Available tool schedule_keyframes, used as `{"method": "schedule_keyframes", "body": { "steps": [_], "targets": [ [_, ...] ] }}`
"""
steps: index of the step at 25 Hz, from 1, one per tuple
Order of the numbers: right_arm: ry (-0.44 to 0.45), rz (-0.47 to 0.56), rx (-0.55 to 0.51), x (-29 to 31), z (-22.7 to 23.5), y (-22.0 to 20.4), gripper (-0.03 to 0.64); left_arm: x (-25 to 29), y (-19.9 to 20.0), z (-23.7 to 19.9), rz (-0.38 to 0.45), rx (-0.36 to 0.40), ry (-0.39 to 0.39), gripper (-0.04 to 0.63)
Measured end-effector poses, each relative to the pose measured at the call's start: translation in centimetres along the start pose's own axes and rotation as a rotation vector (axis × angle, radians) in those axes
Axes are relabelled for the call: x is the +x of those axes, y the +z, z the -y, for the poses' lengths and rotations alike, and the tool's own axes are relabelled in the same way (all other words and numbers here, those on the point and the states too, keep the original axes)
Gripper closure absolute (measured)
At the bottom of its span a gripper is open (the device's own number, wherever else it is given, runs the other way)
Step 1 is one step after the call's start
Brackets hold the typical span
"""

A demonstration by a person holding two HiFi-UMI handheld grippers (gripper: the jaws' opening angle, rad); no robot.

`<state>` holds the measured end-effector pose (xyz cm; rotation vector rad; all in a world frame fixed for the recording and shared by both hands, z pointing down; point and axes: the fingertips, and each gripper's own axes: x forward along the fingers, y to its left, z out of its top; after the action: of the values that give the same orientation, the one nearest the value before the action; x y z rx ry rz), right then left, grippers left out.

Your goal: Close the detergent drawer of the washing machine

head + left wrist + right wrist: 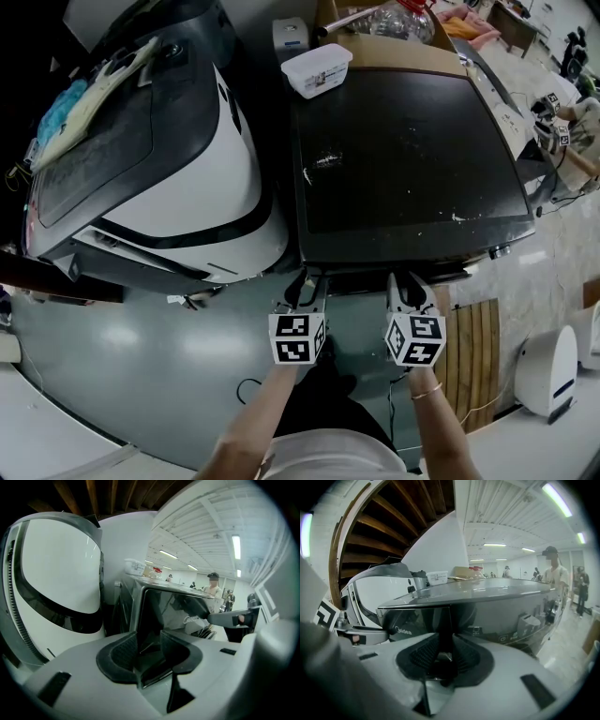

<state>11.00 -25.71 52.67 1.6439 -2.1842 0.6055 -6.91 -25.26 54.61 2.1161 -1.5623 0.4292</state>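
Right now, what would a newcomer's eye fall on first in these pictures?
The dark-topped washing machine fills the middle, with the left gripper and the right gripper at its front edge. A white container sits on its far left corner; a white-and-black machine stands beside it, on the left.

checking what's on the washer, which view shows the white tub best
The head view: the white tub sits whole at the washer top's back left corner. The right gripper view shows it small and far; the left gripper view only a pale sliver.
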Motion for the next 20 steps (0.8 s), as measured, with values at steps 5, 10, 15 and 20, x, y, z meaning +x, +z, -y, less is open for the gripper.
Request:
{"method": "schedule_keyframes", "body": {
  "steps": [5, 10, 15, 20],
  "targets": [
    [-0.002, -0.016, -0.005, -0.2, 0.1, 0.0, 0.532, 0.0, 0.0, 0.0, -0.008, 0.003, -0.005, 0.454],
    [0.027, 0.002, -0.012, -1.3, -0.6, 0.2, 0.534, -0.9, 0.6, -0.2, 0.01, -0.004, -0.01, 0.468],
    [0.053, 0.033, -0.001, -3.2, -1.2, 0.5, 0.534, -2.7, 1.0, 0.3, 0.042, -0.006, -0.016, 0.468],
    [0.083, 0.06, -0.006, -5.1, -1.9, 0.9, 0.534, -4.7, 1.5, 1.3, 0.066, 0.006, -0.032, 0.471]
  ]
}}
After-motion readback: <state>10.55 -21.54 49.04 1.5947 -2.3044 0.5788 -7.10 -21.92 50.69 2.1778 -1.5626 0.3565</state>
